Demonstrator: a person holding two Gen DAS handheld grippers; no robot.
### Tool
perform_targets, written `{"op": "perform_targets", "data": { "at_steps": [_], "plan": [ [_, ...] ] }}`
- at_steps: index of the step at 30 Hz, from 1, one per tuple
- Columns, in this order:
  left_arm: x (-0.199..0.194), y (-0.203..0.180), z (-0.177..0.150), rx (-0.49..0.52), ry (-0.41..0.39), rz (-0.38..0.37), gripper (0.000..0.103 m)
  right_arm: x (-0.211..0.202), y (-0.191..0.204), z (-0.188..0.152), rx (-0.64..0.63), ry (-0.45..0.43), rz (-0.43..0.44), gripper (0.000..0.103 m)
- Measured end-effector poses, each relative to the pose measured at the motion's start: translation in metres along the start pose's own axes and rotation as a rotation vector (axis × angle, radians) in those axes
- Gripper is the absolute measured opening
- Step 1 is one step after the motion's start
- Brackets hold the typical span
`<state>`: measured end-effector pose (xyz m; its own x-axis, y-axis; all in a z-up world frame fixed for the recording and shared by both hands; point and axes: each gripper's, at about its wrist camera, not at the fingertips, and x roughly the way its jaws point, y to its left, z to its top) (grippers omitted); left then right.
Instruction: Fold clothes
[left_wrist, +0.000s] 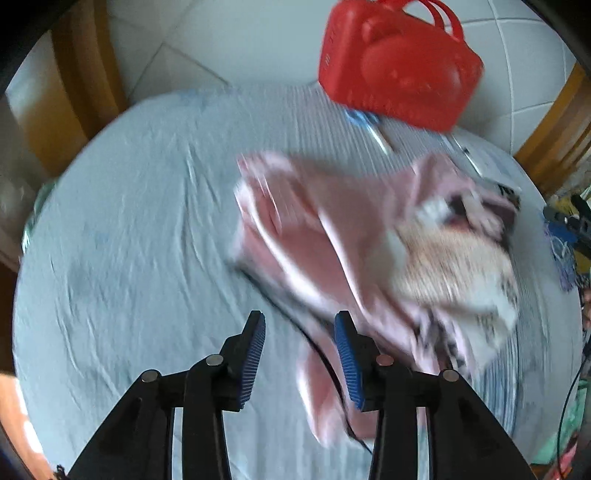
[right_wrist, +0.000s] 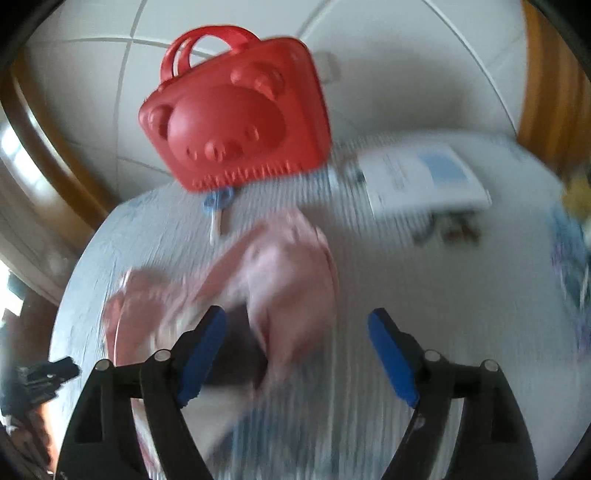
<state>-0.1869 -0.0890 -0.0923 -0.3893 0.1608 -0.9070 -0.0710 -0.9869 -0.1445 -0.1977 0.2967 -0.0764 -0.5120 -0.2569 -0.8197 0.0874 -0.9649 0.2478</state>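
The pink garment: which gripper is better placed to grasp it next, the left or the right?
Probably the left. The left gripper is open with an edge of the pink garment right at its fingers. The right gripper is open too, but the garment lies mostly toward one finger. Both views are blurred.

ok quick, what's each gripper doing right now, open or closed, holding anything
Left gripper: open, nothing between its pads; the pink garment lies beside it.
Right gripper: open wide, holding nothing.

Left gripper (left_wrist: 300, 349) angled steeply down, jaws partly apart, nothing pinched between the blue pads (left_wrist: 253, 356). Right gripper (right_wrist: 297, 354) also tilted down, jaws spread wide, pads clear of everything.
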Motion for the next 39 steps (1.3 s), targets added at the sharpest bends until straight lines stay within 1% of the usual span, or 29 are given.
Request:
{"op": "perform_targets", "data": {
  "at_steps": [2,3,5,6,9,10,11,12,13,14,15,16,17,18,19,20,21,23,24,26,27,29,32,34,35,36,38,39],
  "plan": [
    [0.001,-0.016,-0.029,-0.011,0.010,-0.035,0.041,-0.007,-0.009,-0.033,0.018,0.046,-0.009,0.080],
    [0.003,-0.024,-0.037,-0.008,0.013,-0.049,0.041,-0.009,-0.010,-0.045,0.026,0.064,-0.006,0.080],
    [0.009,-0.047,-0.057,0.027,0.031,-0.076,0.041,-0.012,-0.012,-0.067,0.040,0.092,0.002,0.080],
    [0.012,-0.057,-0.063,0.050,0.037,-0.079,0.041,-0.014,-0.013,-0.075,0.046,0.102,0.008,0.080],
    [0.023,-0.083,-0.080,0.125,0.051,-0.044,0.042,-0.021,-0.013,-0.095,0.047,0.121,0.018,0.080],
    [0.028,-0.091,-0.086,0.139,0.074,-0.057,0.042,-0.023,-0.013,-0.100,0.048,0.123,0.023,0.080],
    [0.028,-0.095,-0.089,0.138,0.078,-0.077,0.042,-0.026,-0.014,-0.104,0.049,0.125,0.027,0.080],
    [0.026,-0.100,-0.093,0.140,0.073,-0.102,0.042,-0.029,-0.014,-0.106,0.051,0.124,0.029,0.080],
    [0.024,-0.107,-0.095,0.162,0.063,-0.105,0.042,-0.032,-0.015,-0.110,0.054,0.122,0.034,0.080],
    [0.025,-0.113,-0.097,0.189,0.057,-0.079,0.042,-0.034,-0.015,-0.113,0.057,0.122,0.037,0.080],
    [0.029,-0.118,-0.097,0.217,0.051,-0.027,0.042,-0.035,-0.016,-0.116,0.058,0.123,0.037,0.080],
    [0.036,-0.121,-0.096,0.232,0.052,0.005,0.042,-0.035,-0.016,-0.117,0.057,0.125,0.038,0.080],
    [0.046,-0.122,-0.094,0.239,0.070,0.026,0.042,-0.035,-0.015,-0.118,0.055,0.125,0.040,0.080],
    [0.052,-0.120,-0.092,0.229,0.080,0.017,0.042,-0.035,-0.015,-0.119,0.052,0.130,0.045,0.080],
    [0.051,-0.117,-0.090,0.218,0.056,0.006,0.039,-0.035,-0.013,-0.120,0.048,0.131,0.049,0.080],
    [0.050,-0.115,-0.086,0.211,0.052,0.004,0.016,-0.035,-0.011,-0.121,0.040,0.132,0.051,0.080],
    [0.047,-0.112,-0.081,0.203,0.050,0.003,0.005,-0.035,-0.009,-0.121,0.032,0.134,0.050,0.080],
    [0.029,-0.099,-0.064,0.166,-0.009,-0.006,0.005,-0.031,-0.002,-0.118,0.003,0.139,0.053,0.080],
    [0.017,-0.091,-0.055,0.152,-0.046,0.003,0.005,-0.028,0.002,-0.115,-0.008,0.141,0.055,0.079],
    [-0.006,-0.067,-0.026,0.106,-0.126,0.032,0.005,-0.020,0.010,-0.107,-0.026,0.146,0.068,0.078],
    [-0.017,-0.051,-0.009,0.075,-0.165,0.059,0.005,-0.014,0.013,-0.102,-0.031,0.151,0.073,0.078],
    [-0.030,-0.021,0.020,0.022,-0.221,0.100,0.005,0.000,0.022,-0.094,-0.037,0.172,0.094,0.078],
    [-0.038,0.016,0.053,-0.048,-0.236,0.086,0.005,0.030,0.042,-0.079,-0.077,0.207,0.111,0.078],
    [-0.043,0.031,0.064,-0.050,-0.247,0.096,0.005,0.048,0.054,-0.066,-0.100,0.208,0.101,0.078],
    [-0.041,0.033,0.072,-0.045,-0.251,0.103,0.005,0.057,0.059,-0.059,-0.097,0.204,0.113,0.078],
    [-0.040,0.036,0.078,-0.042,-0.257,0.102,0.005,0.063,0.061,-0.054,-0.092,0.204,0.123,0.078],
    [-0.034,0.042,0.088,-0.047,-0.253,0.092,0.005,0.088,0.070,-0.040,-0.086,0.223,0.115,0.078],
    [-0.029,0.046,0.096,-0.049,-0.248,0.090,0.005,0.098,0.074,-0.036,-0.088,0.234,0.119,0.075]
  ]
}}
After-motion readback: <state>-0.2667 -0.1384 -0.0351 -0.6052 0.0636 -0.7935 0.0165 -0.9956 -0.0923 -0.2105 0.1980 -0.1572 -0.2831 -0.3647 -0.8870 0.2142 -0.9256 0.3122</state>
